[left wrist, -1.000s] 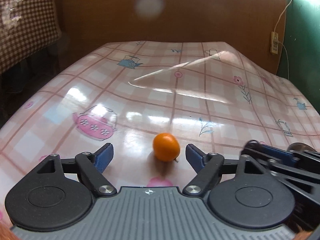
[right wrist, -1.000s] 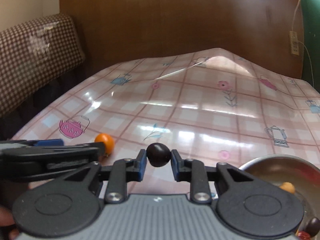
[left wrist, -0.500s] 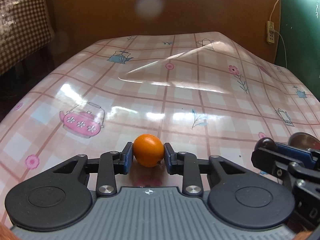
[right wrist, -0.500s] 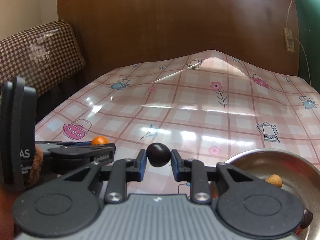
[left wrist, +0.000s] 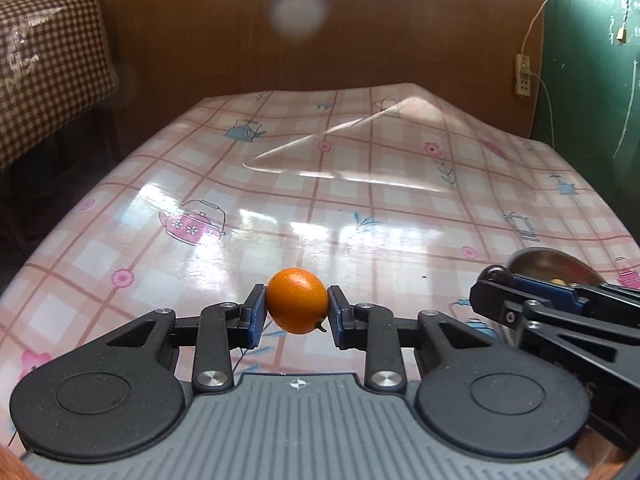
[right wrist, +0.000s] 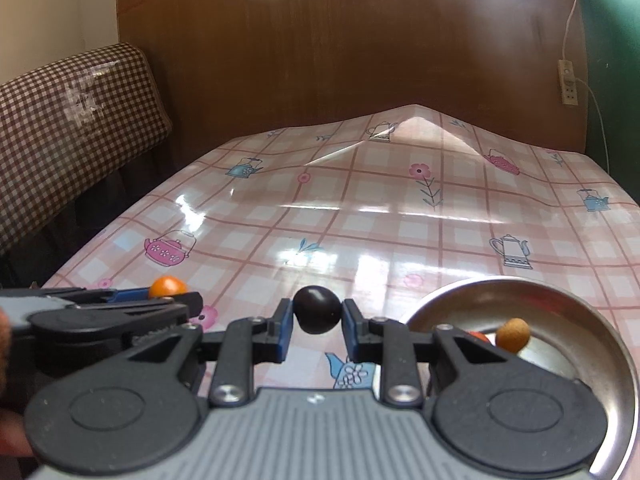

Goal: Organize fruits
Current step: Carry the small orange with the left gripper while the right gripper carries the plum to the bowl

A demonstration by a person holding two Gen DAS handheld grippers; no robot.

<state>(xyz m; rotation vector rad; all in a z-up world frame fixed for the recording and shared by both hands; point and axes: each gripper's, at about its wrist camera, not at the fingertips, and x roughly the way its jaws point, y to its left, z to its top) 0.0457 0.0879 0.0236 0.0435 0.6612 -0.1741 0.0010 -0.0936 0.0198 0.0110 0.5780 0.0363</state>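
Observation:
My left gripper point(left wrist: 297, 307) is shut on a small orange fruit point(left wrist: 297, 300) and holds it lifted off the pink checked tablecloth. The right gripper point(right wrist: 318, 316) is shut on a dark, near-black round fruit point(right wrist: 318, 309). In the right wrist view the left gripper point(right wrist: 170, 292) sits at the left with the orange fruit point(right wrist: 167, 286) between its blue pads. In the left wrist view the right gripper point(left wrist: 496, 280) reaches in from the right, the dark fruit point(left wrist: 495, 275) at its tip. A steel bowl point(right wrist: 600, 344) at the right holds a tan fruit point(right wrist: 513, 334) and a red one point(right wrist: 478, 337).
The tablecloth point(left wrist: 360, 208) bulges up toward a brown wooden panel point(right wrist: 340, 48) at the back. A brown checked cushion point(right wrist: 68, 128) stands past the table's left edge. A white socket with a cord point(right wrist: 569, 82) hangs on the right wall.
The left gripper's jaws closed on the orange fruit and lifted it off the cloth. Both grippers rose and pulled back, so more of the bowl and table show.

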